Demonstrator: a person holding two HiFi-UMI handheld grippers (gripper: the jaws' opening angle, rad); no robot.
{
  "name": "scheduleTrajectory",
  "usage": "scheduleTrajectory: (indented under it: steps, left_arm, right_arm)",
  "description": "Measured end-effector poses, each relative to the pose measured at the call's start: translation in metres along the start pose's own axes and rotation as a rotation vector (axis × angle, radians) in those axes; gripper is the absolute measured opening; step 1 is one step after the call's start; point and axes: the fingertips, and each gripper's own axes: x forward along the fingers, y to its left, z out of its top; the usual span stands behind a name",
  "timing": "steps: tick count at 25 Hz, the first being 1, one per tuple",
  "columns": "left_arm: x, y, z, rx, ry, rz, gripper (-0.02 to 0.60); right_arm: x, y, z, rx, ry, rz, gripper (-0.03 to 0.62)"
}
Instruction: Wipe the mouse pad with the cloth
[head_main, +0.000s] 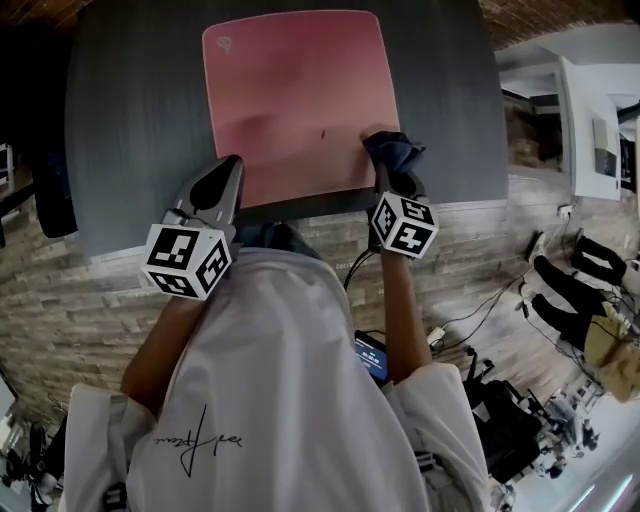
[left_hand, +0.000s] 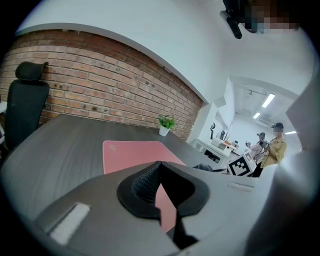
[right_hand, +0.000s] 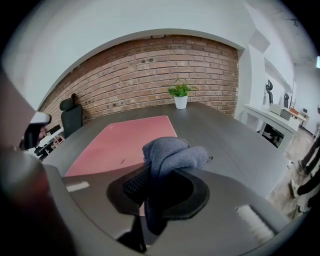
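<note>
A pink mouse pad (head_main: 295, 90) lies on the dark grey table (head_main: 130, 130), with a small dark speck (head_main: 324, 133) near its front right. My right gripper (head_main: 387, 168) is shut on a bunched blue-grey cloth (head_main: 392, 150) that rests at the pad's front right corner. In the right gripper view the cloth (right_hand: 170, 152) bulges out over the jaws, with the pad (right_hand: 120, 140) beyond it on the left. My left gripper (head_main: 233, 166) hovers at the pad's front left corner, jaws shut with nothing in them. The left gripper view shows the pad (left_hand: 130, 152) ahead.
The table's front edge runs just below both grippers. A small potted plant (right_hand: 180, 95) stands at the far end, and a black office chair (left_hand: 27, 105) sits by the table's left side. Bags and cables (head_main: 560, 300) lie on the floor at right.
</note>
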Motion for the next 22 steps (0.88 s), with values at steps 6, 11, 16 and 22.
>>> scheduleTrajectory:
  steps: [6,11,16,22]
  left_arm:
    - [0.01,0.006,-0.007,-0.022,0.02,0.015,0.002]
    - [0.025,0.0,-0.016,0.046,0.048,0.012,0.002]
    - [0.033,0.003,-0.024,0.042,0.075,0.013,0.002]
    - [0.034,0.0,-0.032,0.038,0.099,0.014,0.002]
  right_arm:
    - [0.012,0.001,-0.002,-0.026,0.011,-0.013,0.072]
    - [0.017,-0.003,-0.009,-0.046,0.021,-0.036,0.072]
    - [0.024,0.001,-0.018,-0.066,0.052,-0.029,0.072]
    - [0.027,0.007,-0.027,-0.071,0.071,-0.009,0.072]
